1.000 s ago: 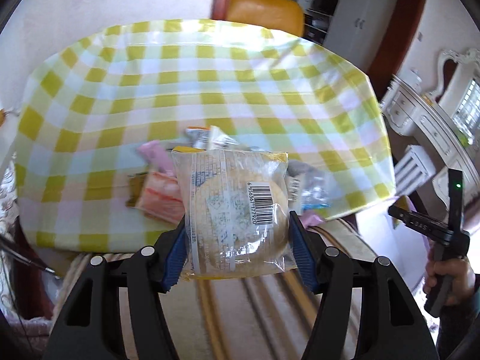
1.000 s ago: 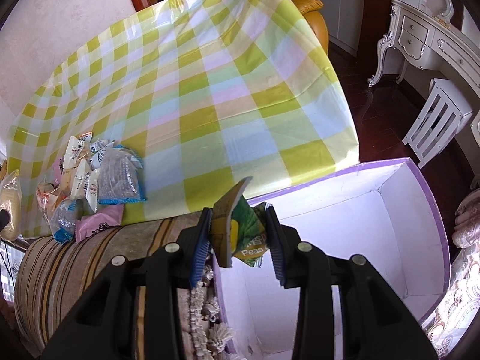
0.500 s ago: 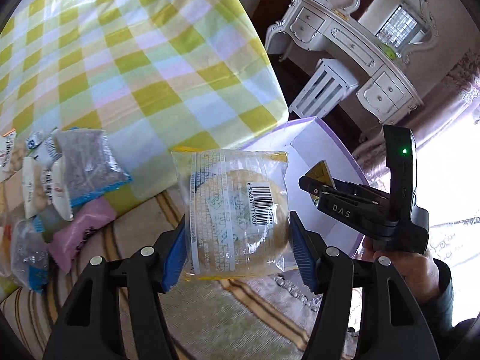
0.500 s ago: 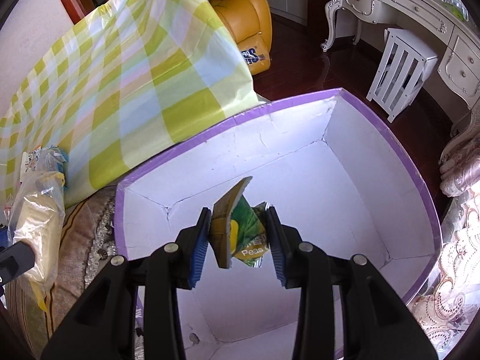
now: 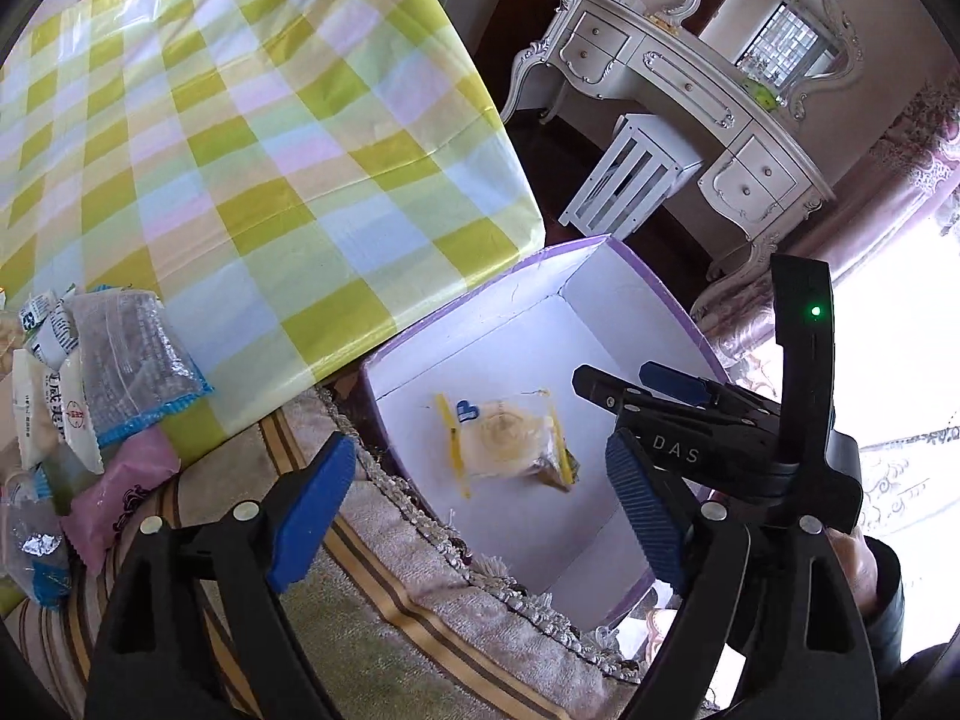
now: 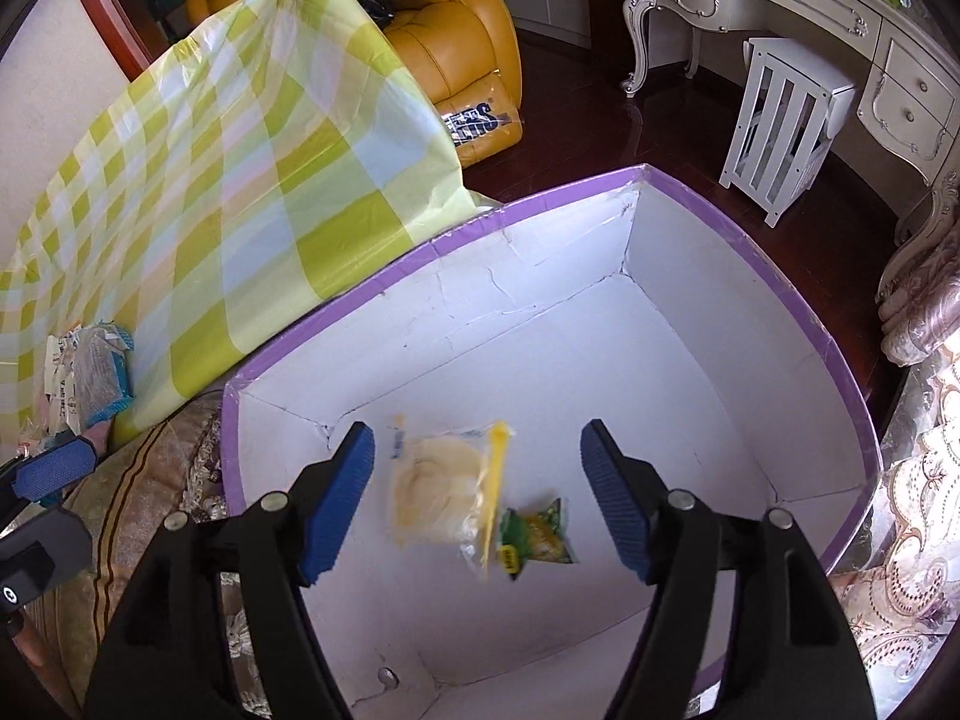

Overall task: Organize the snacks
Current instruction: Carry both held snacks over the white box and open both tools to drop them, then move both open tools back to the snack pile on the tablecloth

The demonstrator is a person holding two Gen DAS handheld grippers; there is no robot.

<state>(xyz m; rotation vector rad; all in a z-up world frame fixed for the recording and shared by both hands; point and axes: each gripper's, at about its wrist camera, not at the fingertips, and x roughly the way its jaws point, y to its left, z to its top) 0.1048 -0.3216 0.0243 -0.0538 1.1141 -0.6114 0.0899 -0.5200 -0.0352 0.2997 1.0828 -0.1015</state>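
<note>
A home living room: yellow leather armchair (image 6: 456, 42), ornate dressing table (image 5: 690, 90), checked tablecloth (image 5: 240, 120)

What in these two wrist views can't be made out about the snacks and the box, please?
- Pile of snack packets: cut off by the left edge in the left wrist view, so no count is possible; tiny in the right wrist view.
- Green pea packet: mostly hidden under the clear-wrapped pastry in the left wrist view.
- Pastry label: motion-blurred in the right wrist view.
- Purple-rimmed box: near wall hidden behind both grippers' arms.
</note>
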